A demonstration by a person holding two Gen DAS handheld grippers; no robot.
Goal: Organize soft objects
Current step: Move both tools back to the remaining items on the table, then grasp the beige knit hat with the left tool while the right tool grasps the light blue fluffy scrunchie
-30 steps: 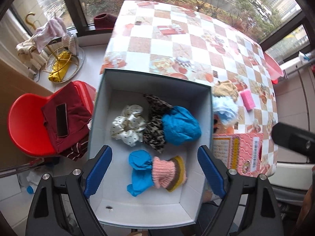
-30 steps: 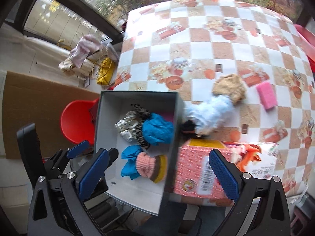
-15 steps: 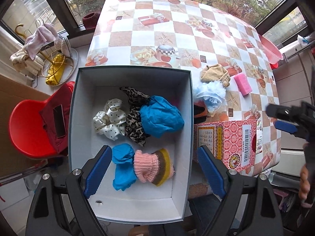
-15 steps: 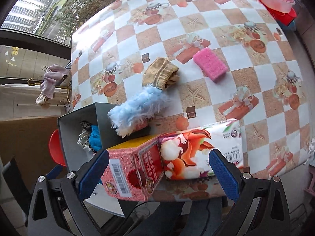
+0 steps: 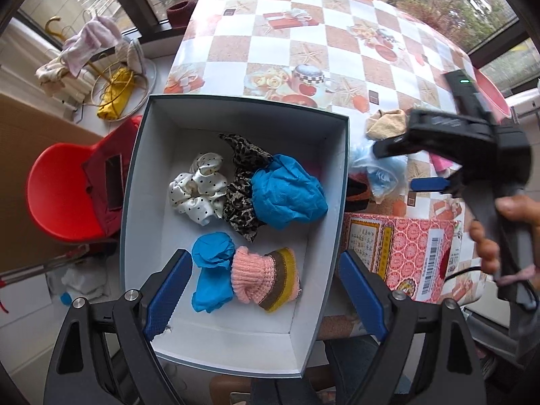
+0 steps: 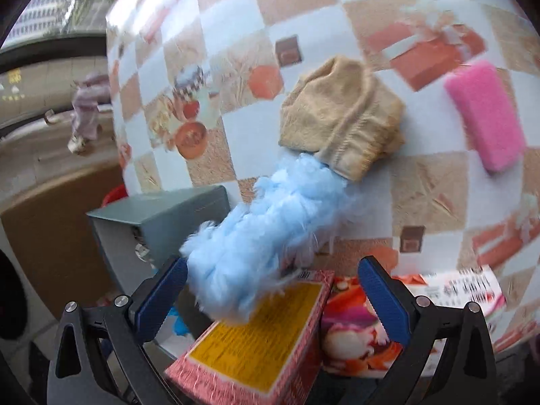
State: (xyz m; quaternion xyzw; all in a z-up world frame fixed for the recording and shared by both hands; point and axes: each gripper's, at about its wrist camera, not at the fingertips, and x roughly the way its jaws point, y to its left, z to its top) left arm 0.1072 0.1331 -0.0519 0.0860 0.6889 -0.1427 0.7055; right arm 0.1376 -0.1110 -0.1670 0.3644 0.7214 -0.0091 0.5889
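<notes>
Five soft items lie inside the box (image 5: 337, 182), while the fluffy duster (image 6: 256, 236), folded sock (image 6: 341, 125) and sponge (image 6: 486, 114) rest on the table (image 5: 303, 27) to its right.

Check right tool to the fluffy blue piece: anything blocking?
Nothing visible between them. The right tool is open, and the fluffy blue piece lies just ahead of its fingers, beside the grey box and over the pink carton.

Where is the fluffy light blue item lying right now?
The fluffy light blue item lies on the checkered tablecloth, outside the grey box on its right, touching the beige knitted piece, just ahead of the open right claw.
</notes>
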